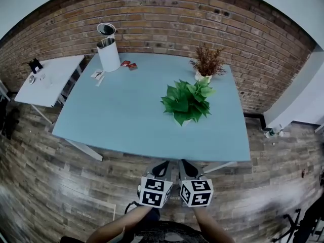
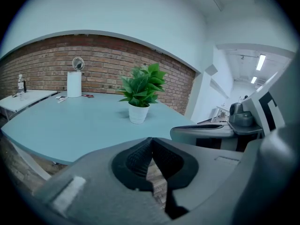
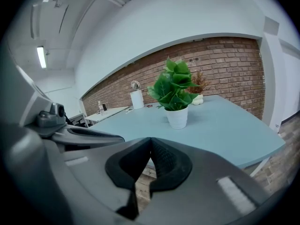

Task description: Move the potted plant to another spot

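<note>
Potted plant (image 1: 187, 103) upright on table (image 1: 121, 120)

1. I saw the left gripper (image 1: 161, 167) and the right gripper (image 1: 188, 167) as matching grey plastic shells with dark, tapered jaws.
2. Each carried a white marker cube (image 1: 155, 191) printed with black squares.
3. Up close, the pads (image 2: 137, 157) were black, finely ribbed rubber.
4. A pale raised strip (image 2: 68, 193) marked each shell.

No legible text or numbers
</note>
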Demonstrator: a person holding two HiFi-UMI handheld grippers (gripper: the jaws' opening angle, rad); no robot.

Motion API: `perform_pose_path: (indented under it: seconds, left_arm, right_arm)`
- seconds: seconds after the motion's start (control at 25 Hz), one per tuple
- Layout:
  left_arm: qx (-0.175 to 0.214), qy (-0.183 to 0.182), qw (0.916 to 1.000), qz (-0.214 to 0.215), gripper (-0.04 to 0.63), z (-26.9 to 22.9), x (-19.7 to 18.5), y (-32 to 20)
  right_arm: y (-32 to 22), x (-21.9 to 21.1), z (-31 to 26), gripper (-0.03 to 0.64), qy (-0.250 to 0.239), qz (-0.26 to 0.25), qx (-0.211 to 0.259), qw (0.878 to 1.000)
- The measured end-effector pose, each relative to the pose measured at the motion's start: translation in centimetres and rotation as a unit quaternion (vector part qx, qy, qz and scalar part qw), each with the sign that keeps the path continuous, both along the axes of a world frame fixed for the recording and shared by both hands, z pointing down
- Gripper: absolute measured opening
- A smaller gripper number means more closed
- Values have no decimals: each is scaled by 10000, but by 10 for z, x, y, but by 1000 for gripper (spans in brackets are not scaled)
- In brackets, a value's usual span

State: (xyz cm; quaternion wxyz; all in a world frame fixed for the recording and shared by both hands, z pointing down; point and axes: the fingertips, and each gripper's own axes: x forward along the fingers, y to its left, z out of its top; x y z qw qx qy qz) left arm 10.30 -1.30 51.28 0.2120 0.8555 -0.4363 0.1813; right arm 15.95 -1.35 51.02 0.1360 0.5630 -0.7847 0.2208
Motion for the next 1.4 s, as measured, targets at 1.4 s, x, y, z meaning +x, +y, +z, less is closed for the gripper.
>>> perform_pose_path:
  seconds: [1.4]
  left_arm:
    - [15,167,9993,335,0,-1,-39,-71]
  right_arm:
    - [-74,-18,3,106,399,583,96,9975]
